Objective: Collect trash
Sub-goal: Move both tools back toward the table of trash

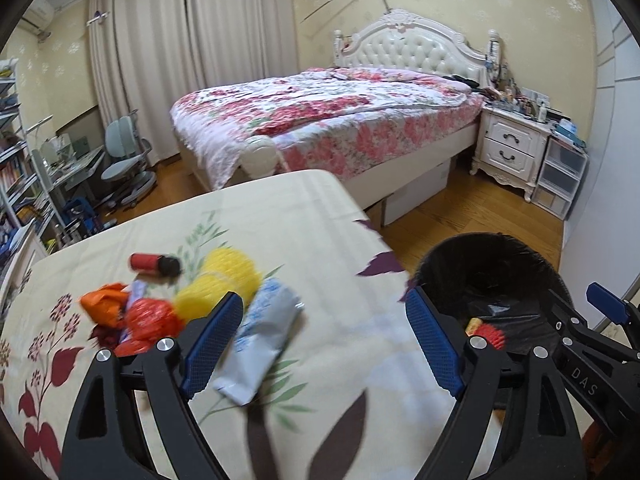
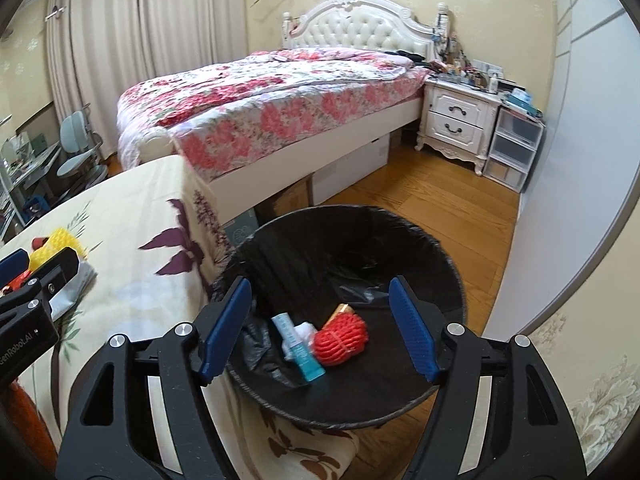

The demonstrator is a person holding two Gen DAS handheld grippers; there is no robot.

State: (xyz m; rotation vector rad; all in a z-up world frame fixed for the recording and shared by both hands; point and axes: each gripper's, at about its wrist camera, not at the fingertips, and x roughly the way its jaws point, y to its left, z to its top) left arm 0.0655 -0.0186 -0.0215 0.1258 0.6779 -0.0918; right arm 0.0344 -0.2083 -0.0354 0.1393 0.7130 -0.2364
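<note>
Hovering over a table draped in a cream floral cloth, the left gripper has its blue-padded jaws spread wide and gripping nothing. Between and just ahead of them lies a grey-white crumpled wrapper, its lower left edge near the left pad. At ten o'clock from the wrapper sits a yellow foam net sleeve, and beyond that, at eleven o'clock, a small red cylinder with a dark cap lies on its side. Touching the yellow sleeve at its nine o'clock are crumpled orange and red wrappers, bunched together.

Off the table's edge, at three o'clock of the left wrist view, stands the black-lined trash bin. The right gripper hangs above that bin, jaws likewise released and empty. Down in the bin rest a red foam net sleeve, a teal-and-white tube or box at its nine o'clock and touching it, and a bit of white crumpled paper between them.

Behind the table at twelve o'clock is a bed with a pink floral quilt, and a white nightstand at two o'clock.
</note>
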